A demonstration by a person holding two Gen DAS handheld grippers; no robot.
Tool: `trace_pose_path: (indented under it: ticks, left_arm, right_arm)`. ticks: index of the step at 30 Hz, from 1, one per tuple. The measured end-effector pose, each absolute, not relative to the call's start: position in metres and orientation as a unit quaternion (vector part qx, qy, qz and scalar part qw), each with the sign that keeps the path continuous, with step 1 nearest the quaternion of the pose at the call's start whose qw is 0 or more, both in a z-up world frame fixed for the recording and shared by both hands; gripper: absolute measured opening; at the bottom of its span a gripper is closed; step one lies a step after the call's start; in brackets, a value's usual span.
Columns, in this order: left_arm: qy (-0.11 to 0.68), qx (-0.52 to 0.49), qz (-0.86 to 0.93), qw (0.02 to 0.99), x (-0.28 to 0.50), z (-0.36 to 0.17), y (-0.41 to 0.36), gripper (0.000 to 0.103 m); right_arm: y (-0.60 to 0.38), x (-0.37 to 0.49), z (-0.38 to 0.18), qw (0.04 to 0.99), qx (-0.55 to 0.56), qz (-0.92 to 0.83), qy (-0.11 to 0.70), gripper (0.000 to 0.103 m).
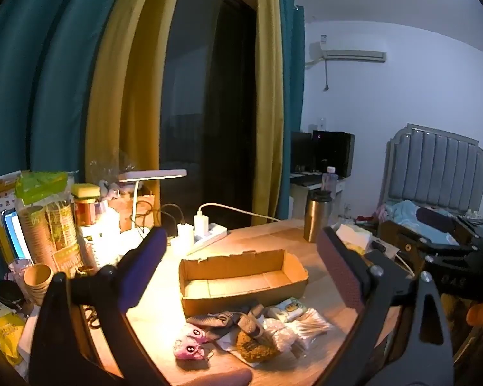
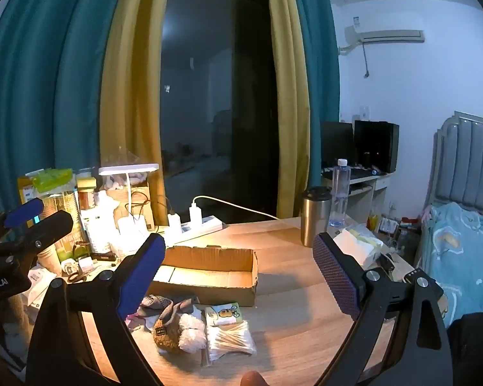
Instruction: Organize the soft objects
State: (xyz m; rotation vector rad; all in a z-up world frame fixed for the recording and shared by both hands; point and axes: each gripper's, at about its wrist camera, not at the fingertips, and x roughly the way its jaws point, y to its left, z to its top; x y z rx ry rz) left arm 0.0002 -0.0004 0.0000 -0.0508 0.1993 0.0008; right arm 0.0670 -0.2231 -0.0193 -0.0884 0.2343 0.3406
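— Clutter around the cardboard box (image 1: 241,276)?
— Just in front of it: grey sock (image 1: 214,320), pink plush (image 1: 190,347), brown plush (image 1: 254,345), cotton swabs (image 1: 309,323), all on the surface (image 1: 273,234). Steel tumbler (image 1: 317,215) and power strip (image 1: 206,234) stand behind it.
— Tools?
— Left tool (image 1: 238,270) and right tool (image 2: 238,278) both released, held above the pile, gripping nothing.

Window: dark glass door (image 2: 215,96) between yellow and teal curtains (image 2: 48,80)
Wall: white, air conditioner (image 2: 386,33) mounted high
Light: desk lamp (image 1: 153,175) glowed warm over wooden bench (image 2: 289,251)
Right: bed (image 2: 463,247), grey headboard
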Motion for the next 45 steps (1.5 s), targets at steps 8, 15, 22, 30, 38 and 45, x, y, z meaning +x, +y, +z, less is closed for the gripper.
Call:
trace_pose_path:
  ticks: [8, 15, 22, 30, 38, 45]
  left_arm:
    - [0.098, -0.03, -0.003, 0.995, -0.0007, 0.0016, -0.0039, 0.095]
    - [0.102, -0.034, 0.001, 0.994, 0.0011, -0.0031, -0.0011, 0.095]
    - [0.103, -0.035, 0.001, 0.994, -0.0001, -0.0042, 0.0007, 0.095]
    - [0.103, -0.036, 0.001, 0.994, -0.0004, -0.0043, 0.0007, 0.095]
    - [0.103, -0.036, 0.0, 0.994, -0.0016, -0.0033, 0.0005, 0.095]
    - [0.103, -0.036, 0.0, 0.994, -0.0023, -0.0036, 0.0, 0.095]
  right_arm:
    - [-0.2223, 0.0672, -0.0194, 0.978, -0.044, 0.17, 0.117, 0.095]
    - [-0.2241, 0.0671, -0.0191, 0.978, -0.039, 0.171, 0.116, 0.095]
    - [-0.2237, 0.0665, -0.0192, 0.977, -0.039, 0.173, 0.118, 0.095]
    - [-0.2232, 0.0671, -0.0198, 0.977, -0.038, 0.172, 0.119, 0.095]
    - [-0.2231, 0.0674, -0.0201, 0.977, -0.037, 0.172, 0.12, 0.095]
    - [-0.2234, 0.0686, -0.0218, 0.977, -0.037, 0.172, 0.121, 0.095]
